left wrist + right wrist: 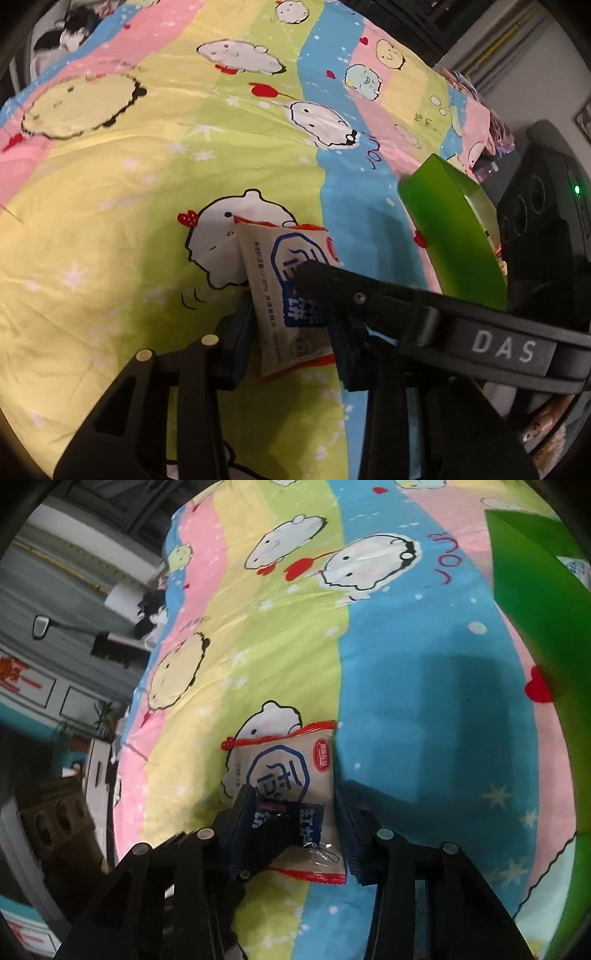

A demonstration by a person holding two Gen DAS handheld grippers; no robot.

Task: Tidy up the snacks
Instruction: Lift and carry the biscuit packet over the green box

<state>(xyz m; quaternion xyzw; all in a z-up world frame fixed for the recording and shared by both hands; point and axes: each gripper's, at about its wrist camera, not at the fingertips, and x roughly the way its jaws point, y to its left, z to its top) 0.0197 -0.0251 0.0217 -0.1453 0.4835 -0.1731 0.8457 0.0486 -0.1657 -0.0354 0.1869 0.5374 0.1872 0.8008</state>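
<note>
Snack packet (284,295), white with red edges, lies on the cartoon bedsheet (129,221); left gripper (291,332) and right gripper (295,812) both clamp it beside a green bin (450,236).

A soft, matt cotton-like bedsheet (147,206) is seen across most of both frames, printed in pastel stripes and faintly creased. The snack packet (291,771) at lower centre is made of thin plastic film, glossy, with a crinkled sealed edge and a clear shiny strip at its lower end. Matt black moulded plastic is shown on the left gripper (288,332) and the right gripper (291,834), with small pale metal pins. At the right, a green container (450,229) of smooth, translucent plastic is seen.
</note>
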